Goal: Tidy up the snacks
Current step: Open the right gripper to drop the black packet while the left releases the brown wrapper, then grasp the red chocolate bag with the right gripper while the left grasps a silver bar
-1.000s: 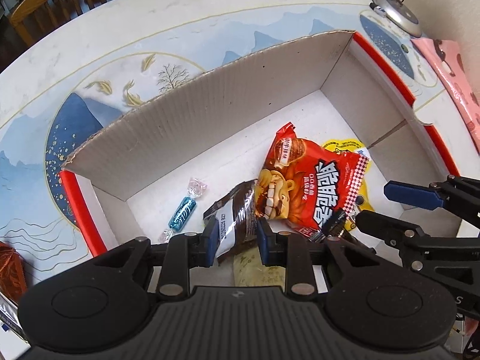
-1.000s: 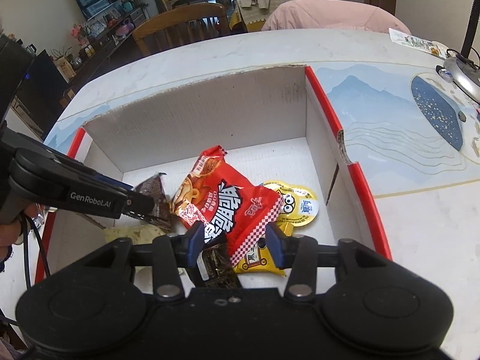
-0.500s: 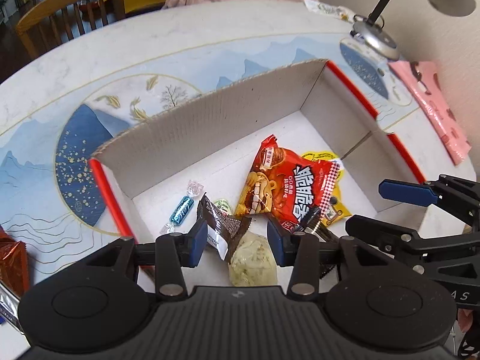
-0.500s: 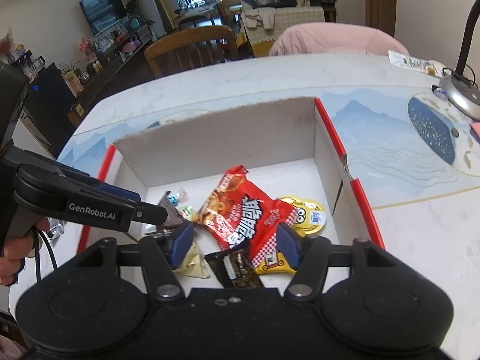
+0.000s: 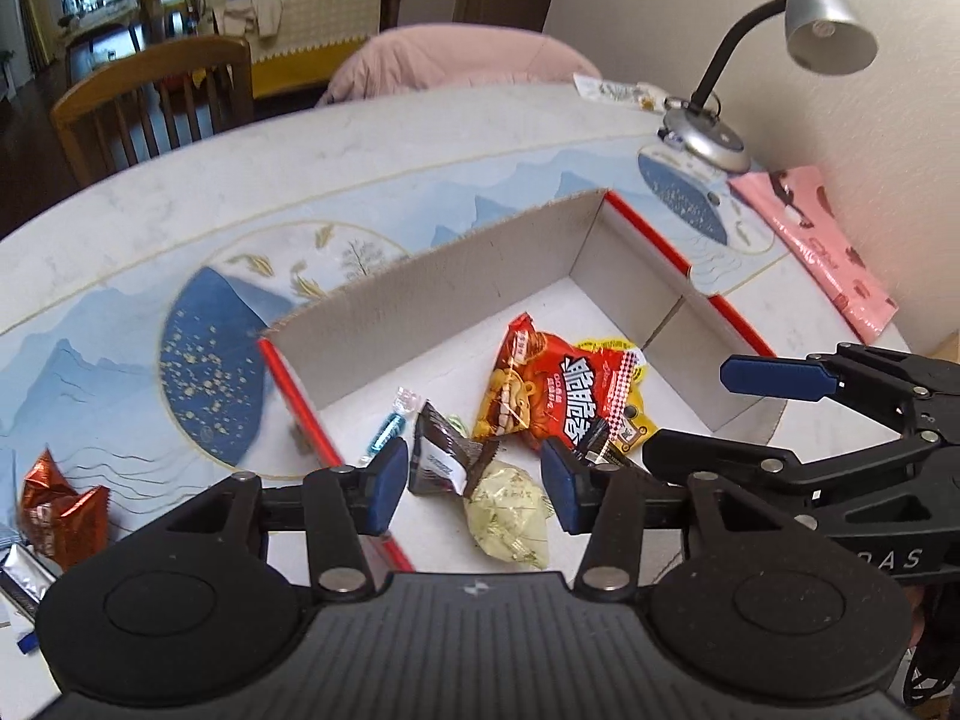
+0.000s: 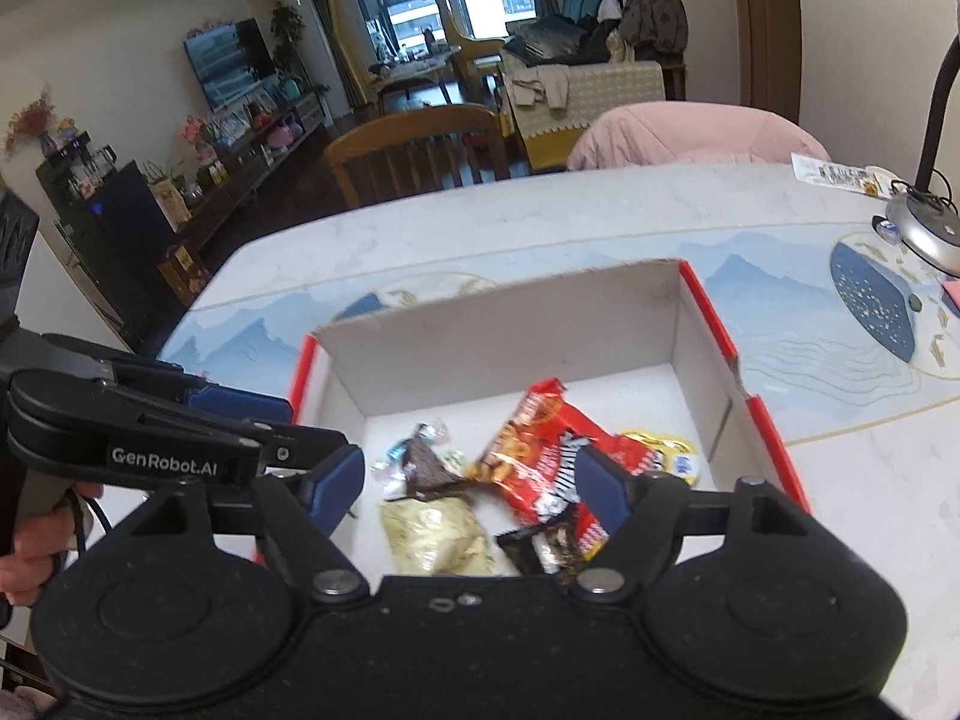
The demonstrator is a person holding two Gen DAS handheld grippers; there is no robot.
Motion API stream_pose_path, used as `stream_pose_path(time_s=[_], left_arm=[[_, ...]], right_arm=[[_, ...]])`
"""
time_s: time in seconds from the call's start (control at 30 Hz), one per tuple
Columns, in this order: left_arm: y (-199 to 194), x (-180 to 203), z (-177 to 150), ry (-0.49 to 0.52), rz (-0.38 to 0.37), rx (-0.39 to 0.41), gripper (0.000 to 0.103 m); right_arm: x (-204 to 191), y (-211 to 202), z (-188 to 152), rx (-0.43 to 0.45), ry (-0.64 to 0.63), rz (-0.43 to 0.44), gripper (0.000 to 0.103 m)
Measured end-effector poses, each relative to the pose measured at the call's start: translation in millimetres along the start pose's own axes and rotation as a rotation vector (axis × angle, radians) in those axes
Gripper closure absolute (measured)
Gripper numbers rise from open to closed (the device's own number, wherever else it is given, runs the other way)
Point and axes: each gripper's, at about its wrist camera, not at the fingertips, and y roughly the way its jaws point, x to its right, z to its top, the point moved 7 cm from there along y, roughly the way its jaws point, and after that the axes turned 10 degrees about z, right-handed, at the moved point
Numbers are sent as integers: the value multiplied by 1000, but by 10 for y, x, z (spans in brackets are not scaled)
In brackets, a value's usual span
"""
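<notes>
Right up close, the left gripper (image 5: pixel 474 480) has its jaws spread wide with nothing between them, and it hangs above the near edge of the box (image 5: pixel 456 276). The right gripper (image 6: pixel 474 480) is spread wide too and holds nothing, hanging over the same end. The two tools sit very near each other, so I think they could bump if both go for a snack at once. Just under them, inside the box, lie a pale green pack (image 5: pixel 510 516) and a brown pack (image 5: pixel 444 450) that touch each other. A grab at one might nip both, or push one away. Next to them is a small blue candy (image 5: pixel 387 429) close to the box wall, and I think it is so little and slippery that it could slip out of the jaws. A bit farther in, the big red bag (image 5: pixel 552 396) lies on top of a yellow pack (image 5: pixel 624 360), so lifting the red one might drag the yellow one along. Out on the table (image 5: pixel 360 162) to the left, an orange pack (image 5: pixel 60 510) is not in the box yet and could be forgotten. Far off by the wall stand a lamp (image 5: pixel 708 144) and a pink bag (image 5: pixel 816 240), and a wide swing could knock them
</notes>
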Motion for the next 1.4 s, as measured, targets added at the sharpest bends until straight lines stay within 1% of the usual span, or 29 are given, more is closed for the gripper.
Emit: stream_pose_path(time_s=[0.17, 0.3, 0.4, 0.57, 0.73, 0.87, 0.97, 1.07, 1.17, 1.27, 1.4], left_arm=[[-209, -179, -63, -14, 1, 46, 53], [-378, -356, -141, -25, 8, 86, 45], [-482, -503, -212, -39, 13, 107, 44], [-631, -770, -354, -69, 24, 132, 43], [-799, -1035, -506, -87, 51, 190, 30], [-920, -1265, -624, -102, 74, 226, 29], [-961, -1470, -706, -130, 93, 235, 29], [-976, -1737, -806, -184, 122, 245, 28], [-962, -2025, -908, -245, 146, 234, 28], [-937, -2290, -1023, -291, 187, 226, 28], [-864, -2547, -1172, -342, 233, 209, 28]], right_arm=[[-226, -12, 0, 20, -16, 6, 20], [-405, 20, -9, 30, -19, 30, 19], [-543, 34, -13, 46, -20, 45, 12], [-822, 108, -15, 59, -43, 66, 8], [-1108, 220, -36, 71, -64, 83, 1], [-1344, 324, -58, 73, -90, 94, 0], [-1512, 425, -68, 67, -112, 105, 0], [-1669, 537, -87, 54, -127, 131, 0], [-1821, 659, -111, 30, -142, 143, 0], [-1936, 786, -97, 11, -165, 149, 0], [-2037, 969, -60, -14, -198, 142, 0]])
